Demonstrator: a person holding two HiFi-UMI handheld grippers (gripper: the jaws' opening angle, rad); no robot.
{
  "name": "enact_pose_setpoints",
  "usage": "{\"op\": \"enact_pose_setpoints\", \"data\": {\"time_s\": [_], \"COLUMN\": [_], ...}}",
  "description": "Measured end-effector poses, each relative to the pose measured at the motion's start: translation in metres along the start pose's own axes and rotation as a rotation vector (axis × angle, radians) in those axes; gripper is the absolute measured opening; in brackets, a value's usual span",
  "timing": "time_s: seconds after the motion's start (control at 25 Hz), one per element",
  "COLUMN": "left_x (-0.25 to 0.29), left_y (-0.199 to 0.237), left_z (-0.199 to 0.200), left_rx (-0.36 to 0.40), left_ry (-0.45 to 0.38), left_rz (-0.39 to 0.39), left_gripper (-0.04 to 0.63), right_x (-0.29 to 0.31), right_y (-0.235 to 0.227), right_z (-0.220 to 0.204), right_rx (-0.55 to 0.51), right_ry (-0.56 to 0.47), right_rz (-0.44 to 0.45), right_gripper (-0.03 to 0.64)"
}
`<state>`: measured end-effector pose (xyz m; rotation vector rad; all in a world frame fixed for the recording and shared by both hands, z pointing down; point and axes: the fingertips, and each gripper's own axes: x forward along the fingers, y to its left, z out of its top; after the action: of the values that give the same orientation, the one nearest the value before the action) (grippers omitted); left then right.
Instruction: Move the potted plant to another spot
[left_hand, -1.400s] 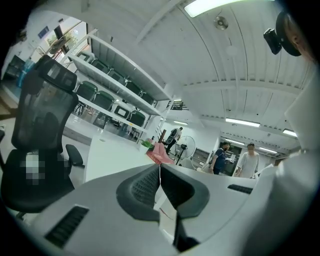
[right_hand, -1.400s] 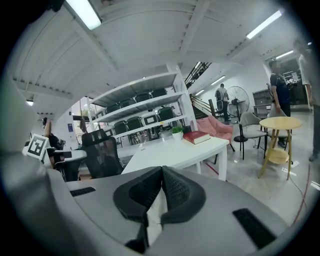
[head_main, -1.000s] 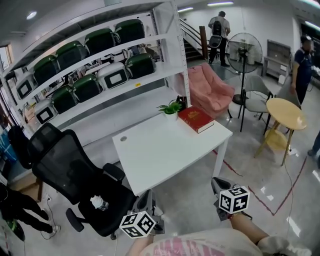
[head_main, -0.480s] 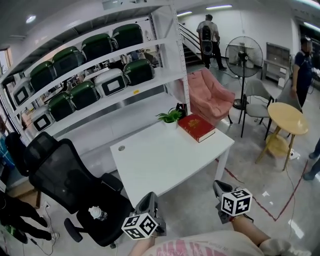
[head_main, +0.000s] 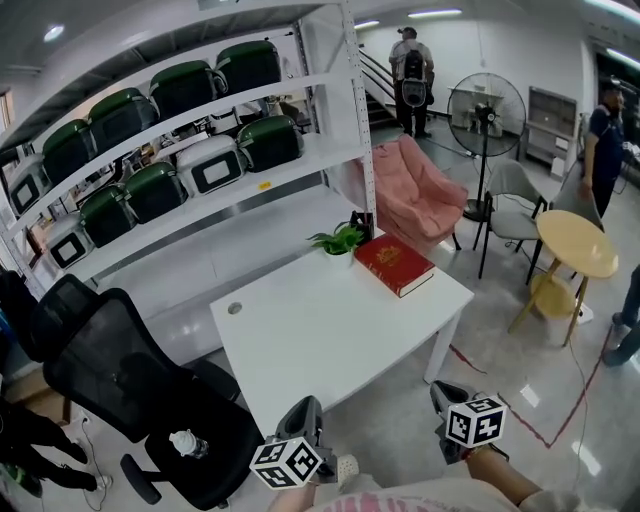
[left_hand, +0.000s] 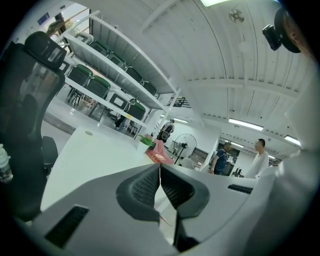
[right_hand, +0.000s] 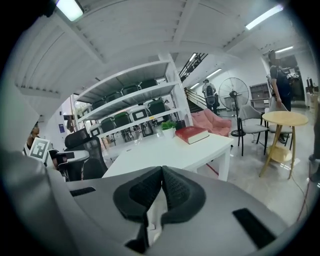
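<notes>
A small potted plant (head_main: 340, 243) with green leaves in a white pot stands at the far edge of the white table (head_main: 320, 330), beside a red book (head_main: 394, 264). The plant (right_hand: 168, 126) shows in the right gripper view, and as a small green tuft (left_hand: 146, 141) in the left gripper view. Both grippers hang low in front of the table's near edge, well short of the plant. The left gripper (head_main: 303, 420) has its jaws shut with nothing between them. The right gripper (head_main: 446, 398) is likewise shut and empty.
A black office chair (head_main: 130, 390) with a water bottle (head_main: 187, 444) on its seat stands left of the table. White shelving (head_main: 200, 150) with green-lidded boxes runs behind. A pink armchair (head_main: 420, 190), a standing fan (head_main: 485, 110), a round yellow table (head_main: 572, 245) and people stand to the right.
Both grippers have moved forward toward the table's near edge, and the view has closed in on the table. The jaws stayed shut. The plant and book have not moved.
</notes>
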<state>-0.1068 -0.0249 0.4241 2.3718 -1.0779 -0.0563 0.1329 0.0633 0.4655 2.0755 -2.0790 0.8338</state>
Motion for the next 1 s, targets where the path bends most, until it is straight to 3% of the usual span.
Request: {"op": "enact_pose_setpoints", "data": {"time_s": [0.24,0.6,1.0], "left_x": [0.054,0.127,0.169], "left_y": [0.035,0.092,0.145], "left_z": [0.022,0.096,0.167], "left_rx": [0.005,0.023,0.033], "left_ry": [0.033,-0.007,-0.058], "left_rz": [-0.011,-0.01,-0.007], "left_gripper": [0.025,0.025,0.025], "right_x": [0.058,0.145,0.216], "right_y": [0.0,0.013,0.035], "right_z": [0.016,0.075,0.128], "right_rx": [0.033,0.054,0.053], "right_ry": [0.033,0.001,-0.045], "right_rz": [-0.02,-0.018,-0.012], "right_gripper": [0.015,0.015,0.015]}}
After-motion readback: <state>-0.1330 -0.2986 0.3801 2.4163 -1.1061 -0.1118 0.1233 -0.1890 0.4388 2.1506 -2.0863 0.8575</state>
